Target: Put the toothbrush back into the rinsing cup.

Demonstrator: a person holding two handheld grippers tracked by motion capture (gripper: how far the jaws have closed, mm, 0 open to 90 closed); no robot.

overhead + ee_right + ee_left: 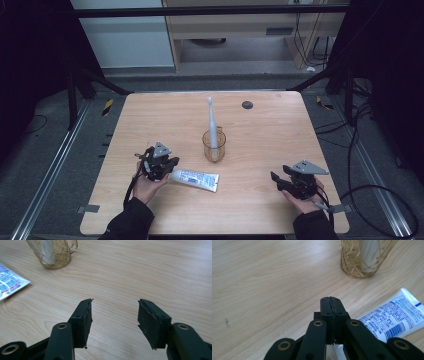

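I am working at a pale wooden surface (260, 150) with rounded corners and a small dark round disc (247, 105) set into it near the far edge. Around it the room is dim: grey floor, metal rails along both sides, black cables trailing on the right, and a light wooden cabinet behind a dark bar at the back.

On the surface I count one toothpaste tube (196, 179), one amber glass mug (214, 146) and one white toothbrush (212, 122) standing upright in that mug. I hold two grippers, one in each hand.

The toothpaste tube is white with blue print and a barcode, flattened at its crimped end, lying on its side near my edge of the surface, in front of the mug and apart from it. The mug is see-through, with a criss-cross pattern and a handle.

My left gripper (331, 305) has its jaws pressed together, pad to pad, with nothing visible between them. It sits at the cap end of the tube, and in the left gripper view the tube (395, 315) runs off to the right from under its jaws.

My right gripper (115, 315) stands about half open over bare wood, holding nothing, well apart from the tube and mug.
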